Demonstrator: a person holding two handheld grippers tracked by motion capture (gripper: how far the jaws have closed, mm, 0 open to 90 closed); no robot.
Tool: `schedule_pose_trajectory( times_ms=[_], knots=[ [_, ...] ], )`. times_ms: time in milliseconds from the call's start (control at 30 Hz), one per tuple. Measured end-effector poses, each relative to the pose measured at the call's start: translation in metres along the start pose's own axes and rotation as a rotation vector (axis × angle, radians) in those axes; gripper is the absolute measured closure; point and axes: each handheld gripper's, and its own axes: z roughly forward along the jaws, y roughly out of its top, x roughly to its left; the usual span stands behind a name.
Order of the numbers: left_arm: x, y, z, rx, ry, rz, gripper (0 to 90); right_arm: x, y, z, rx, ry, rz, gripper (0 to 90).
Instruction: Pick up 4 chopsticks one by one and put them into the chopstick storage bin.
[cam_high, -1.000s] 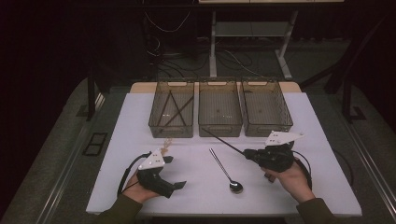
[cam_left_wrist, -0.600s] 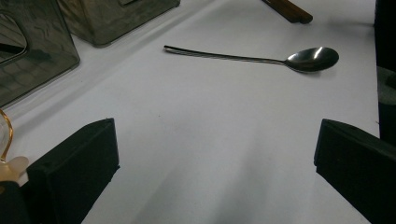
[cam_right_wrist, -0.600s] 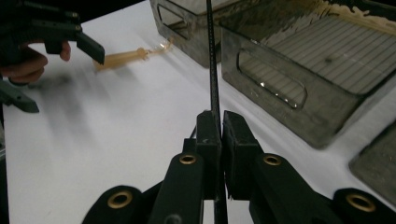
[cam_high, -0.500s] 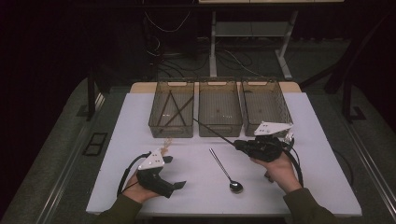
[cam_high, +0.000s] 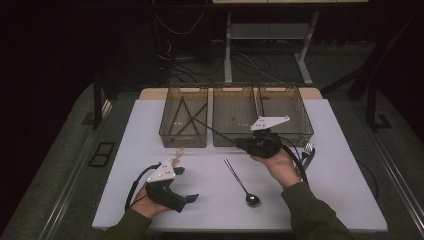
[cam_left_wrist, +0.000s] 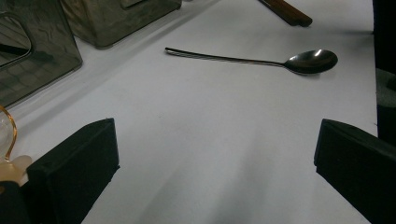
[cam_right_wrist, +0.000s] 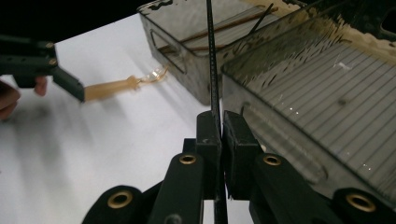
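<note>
My right gripper (cam_high: 241, 143) (cam_right_wrist: 220, 122) hovers just in front of the middle bin (cam_high: 235, 141), shut on a thin black chopstick (cam_high: 212, 131) (cam_right_wrist: 212, 60). The stick slants up and left, and its far tip reaches over the left bin (cam_high: 184, 141), where several brown chopsticks (cam_high: 182, 120) lie crossed. Low at the front left of the table, my left gripper (cam_high: 186, 184) (cam_left_wrist: 215, 154) rests open with nothing between its jaws. A dark metal spoon (cam_high: 241, 183) (cam_left_wrist: 261, 59) lies on the white tabletop between the two hands.
A small beige-handled utensil (cam_high: 176, 157) (cam_right_wrist: 116, 86) lies beside the left gripper's far jaw. The right bin (cam_high: 286, 135) stands next to the middle one. A silver fork (cam_high: 306, 150) lies near the right gripper's cable. The table's front edge is close to both forearms.
My right gripper rose and moved left and away toward the bins with the chopstick, so the stick's tip now reaches over the left bin. The left gripper stayed put.
</note>
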Motion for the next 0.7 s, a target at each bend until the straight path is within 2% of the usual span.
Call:
schedule_pose_trajectory(
  times_ms=[467,700],
  knots=[
    [-0.001,0.001,0.000,0.005,-0.011,0.003,0.0,-0.010,0.040,0.034,0.024,-0.045,0.026,85.7],
    [-0.002,0.001,0.000,-0.008,-0.016,0.000,0.0,-0.014,0.061,0.059,0.037,-0.071,0.040,85.7]
  ],
)
